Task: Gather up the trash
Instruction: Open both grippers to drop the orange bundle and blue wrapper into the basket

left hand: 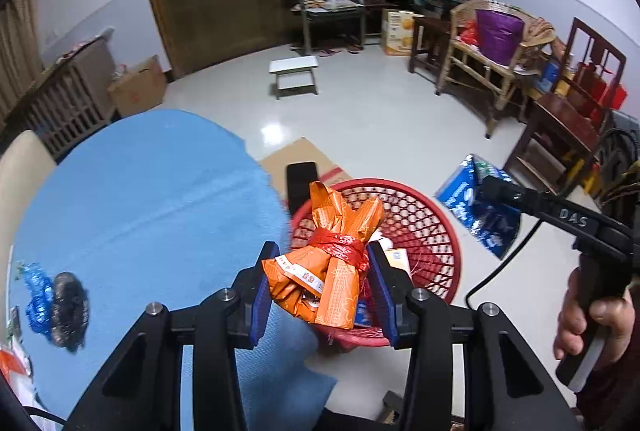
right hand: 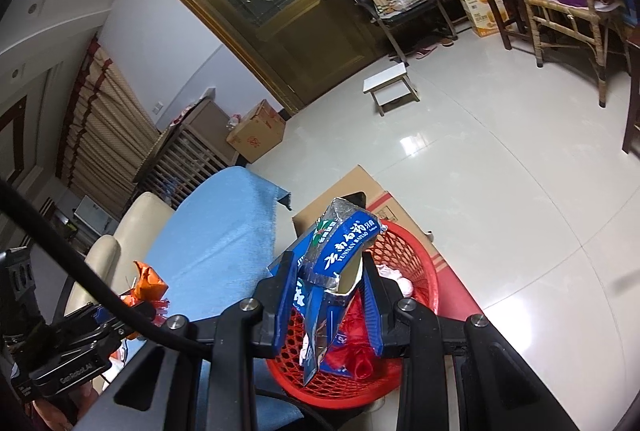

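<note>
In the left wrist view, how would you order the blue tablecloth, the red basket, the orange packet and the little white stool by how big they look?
1. blue tablecloth
2. red basket
3. orange packet, inflated by sitting right at the left gripper
4. white stool, far off, so really perhaps bigger than the packet

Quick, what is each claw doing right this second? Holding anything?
Left claw: closed on an orange paper bundle tied with red string, above the red basket.
Right claw: closed on a flattened blue toothpaste box, over the same basket.
</note>
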{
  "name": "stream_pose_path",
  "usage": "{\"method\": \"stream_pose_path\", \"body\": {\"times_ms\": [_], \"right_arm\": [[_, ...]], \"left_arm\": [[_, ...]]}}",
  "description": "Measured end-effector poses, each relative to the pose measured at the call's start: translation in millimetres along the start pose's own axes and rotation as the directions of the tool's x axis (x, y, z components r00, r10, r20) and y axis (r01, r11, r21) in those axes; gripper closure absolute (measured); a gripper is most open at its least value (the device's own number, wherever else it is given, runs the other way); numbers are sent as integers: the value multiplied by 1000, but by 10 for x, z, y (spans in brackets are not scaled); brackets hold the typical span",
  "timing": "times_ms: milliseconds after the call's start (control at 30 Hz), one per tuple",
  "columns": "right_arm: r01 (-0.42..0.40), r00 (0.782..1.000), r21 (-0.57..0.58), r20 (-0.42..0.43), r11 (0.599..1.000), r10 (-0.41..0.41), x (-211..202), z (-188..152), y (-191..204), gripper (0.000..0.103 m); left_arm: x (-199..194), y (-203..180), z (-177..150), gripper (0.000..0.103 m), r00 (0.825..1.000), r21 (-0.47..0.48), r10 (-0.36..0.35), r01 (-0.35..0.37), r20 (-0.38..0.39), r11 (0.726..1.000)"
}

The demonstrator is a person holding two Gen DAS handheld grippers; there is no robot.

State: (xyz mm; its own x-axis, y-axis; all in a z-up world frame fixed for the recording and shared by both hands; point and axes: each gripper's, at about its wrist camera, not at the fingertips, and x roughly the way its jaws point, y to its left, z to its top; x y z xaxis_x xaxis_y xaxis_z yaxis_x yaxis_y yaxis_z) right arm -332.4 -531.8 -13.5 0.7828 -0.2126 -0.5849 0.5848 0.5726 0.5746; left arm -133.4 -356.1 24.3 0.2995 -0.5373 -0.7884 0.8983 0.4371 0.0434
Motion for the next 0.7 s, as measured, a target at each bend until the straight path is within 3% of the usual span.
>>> {"method": "stream_pose_path", "body": {"times_ms": [233,300,367,633,667,700], "right_arm": [[18,1000,27,-20,999,-18,95,-20,-97,69],[20,999,37,-26,999,-19,124,-28,-118,68],[21,999,46,-34,999,-19,152,-38,-127,68],[13,996,39,-84,999,-10,287,-90,-37,67],[10,996,42,-92,999,-6,308,-83,-27,65],[5,995,49,-102,999,0,322,-84,-12,55]], "left_arm": [[173,-104,84,56,996,4,-83,83,-10,997],[221,-145,113,49,995,8,-98,98,-19,995],[246,-160,126,43,995,7,-102,102,-16,995],[230,-9,43,41,996,-13,-86,86,-13,996],[216,29,21,41,997,-21,-82,82,-12,996],[197,65,-6,41,997,-29,-73,72,-9,997]]}}
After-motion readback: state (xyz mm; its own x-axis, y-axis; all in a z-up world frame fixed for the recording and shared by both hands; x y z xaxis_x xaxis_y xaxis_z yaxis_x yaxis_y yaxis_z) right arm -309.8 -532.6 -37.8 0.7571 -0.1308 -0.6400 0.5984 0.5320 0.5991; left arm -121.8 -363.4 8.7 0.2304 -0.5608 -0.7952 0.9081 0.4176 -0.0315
